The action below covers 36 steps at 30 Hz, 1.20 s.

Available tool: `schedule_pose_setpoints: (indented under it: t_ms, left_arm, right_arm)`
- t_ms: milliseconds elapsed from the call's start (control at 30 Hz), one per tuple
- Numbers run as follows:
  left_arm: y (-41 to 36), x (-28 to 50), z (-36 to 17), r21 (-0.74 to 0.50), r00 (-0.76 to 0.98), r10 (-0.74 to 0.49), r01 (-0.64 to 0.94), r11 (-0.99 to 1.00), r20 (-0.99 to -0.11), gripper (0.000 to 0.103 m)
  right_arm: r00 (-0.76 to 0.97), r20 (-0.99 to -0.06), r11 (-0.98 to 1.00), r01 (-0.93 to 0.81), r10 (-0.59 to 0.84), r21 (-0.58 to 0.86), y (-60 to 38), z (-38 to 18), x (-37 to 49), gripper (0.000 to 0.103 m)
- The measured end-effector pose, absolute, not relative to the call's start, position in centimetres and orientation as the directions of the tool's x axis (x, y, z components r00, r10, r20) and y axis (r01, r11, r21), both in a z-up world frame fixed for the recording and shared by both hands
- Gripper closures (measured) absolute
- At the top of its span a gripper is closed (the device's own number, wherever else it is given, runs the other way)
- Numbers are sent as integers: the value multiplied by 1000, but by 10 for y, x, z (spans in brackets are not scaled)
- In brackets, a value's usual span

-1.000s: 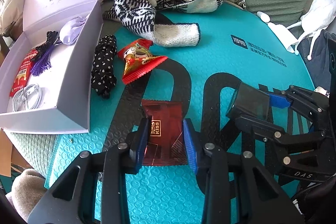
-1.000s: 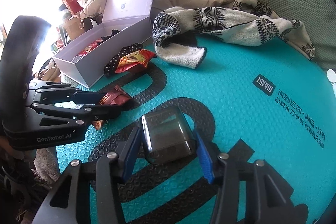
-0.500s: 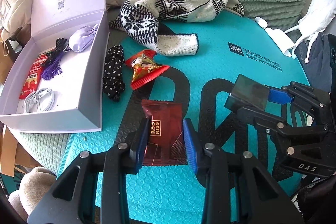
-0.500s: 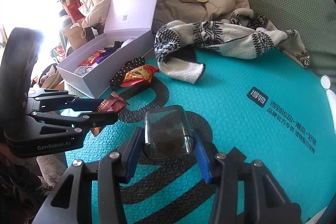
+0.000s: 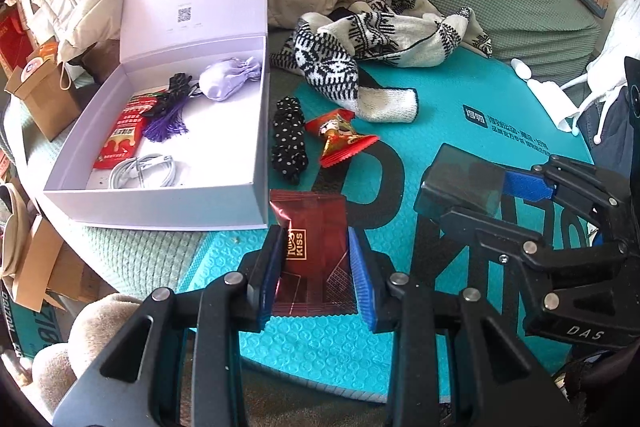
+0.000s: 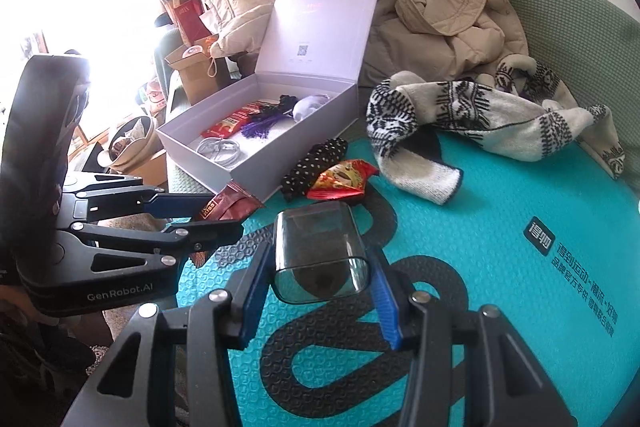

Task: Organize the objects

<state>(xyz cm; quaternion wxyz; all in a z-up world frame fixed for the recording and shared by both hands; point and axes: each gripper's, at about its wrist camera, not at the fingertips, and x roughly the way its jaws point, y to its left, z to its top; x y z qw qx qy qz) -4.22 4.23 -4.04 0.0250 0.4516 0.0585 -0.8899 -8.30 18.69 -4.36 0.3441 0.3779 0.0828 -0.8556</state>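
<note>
The left claw (image 5: 314,269) is clenched on a dark red snack packet (image 5: 310,247), its blue pads pressed against both long edges; the packet hangs clear of the teal mat (image 5: 440,131), just beside the near right corner of the open lilac box (image 5: 168,203). The right claw (image 6: 318,289) grips a smoky translucent case (image 6: 320,255) by its two sides, also lifted off the mat, further right of the box than the packet.

Inside the box: a red sachet (image 5: 122,137), a purple tassel (image 5: 166,125), a coiled white cable (image 5: 144,173) and a lilac pouch (image 5: 228,81) (lid standing upright at the far side).

On the mat along the box's right wall lie a black polka-dot scrunchie (image 5: 289,141) and, touching it on the side away from the box, a red and gold sweet wrapper (image 5: 340,139). A patterned knit scarf (image 5: 360,67) is heaped beyond these, well right of the box lid.
</note>
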Motion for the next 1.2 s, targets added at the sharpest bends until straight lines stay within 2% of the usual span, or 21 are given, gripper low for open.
schedule_pose_setpoints:
  t_ms: [767, 1200]
  left_arm:
    - [-55, 41, -12, -30, -565, -199, 369, -929, -801, 72]
    - [-95, 47, -3, -32, -555, -218, 406, -913, -803, 72]
  right_arm:
    - [-299, -678, -505, 855, -671, 122, 78, -24, -48, 55]
    - [-266, -682, -463, 878, -681, 120, 38, -20, -51, 55]
